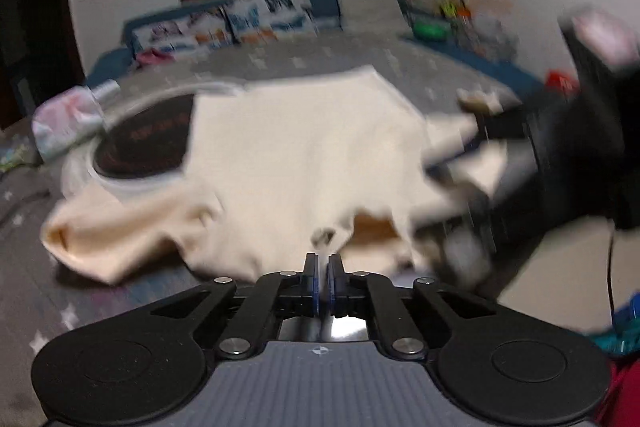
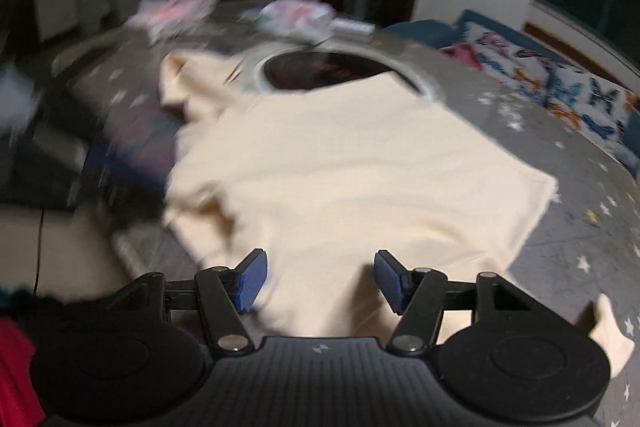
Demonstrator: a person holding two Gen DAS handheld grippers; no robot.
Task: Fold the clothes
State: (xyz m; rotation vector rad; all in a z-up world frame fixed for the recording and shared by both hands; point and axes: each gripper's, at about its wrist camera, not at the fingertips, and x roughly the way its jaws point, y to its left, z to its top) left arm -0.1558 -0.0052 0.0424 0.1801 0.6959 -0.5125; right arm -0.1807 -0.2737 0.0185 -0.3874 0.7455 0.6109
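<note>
A cream T-shirt lies spread on a grey star-patterned table; one sleeve points left. It also shows in the right wrist view. My left gripper is shut at the shirt's near edge, with no cloth seen between the pads. My right gripper is open, its blue pads on either side of the shirt's near edge. The right gripper also shows blurred in the left wrist view, over the shirt's right side.
A dark round cooktop set in the table is partly covered by the shirt. Packets lie at the table's far left. A sofa with patterned cushions stands behind. Small items line the far right.
</note>
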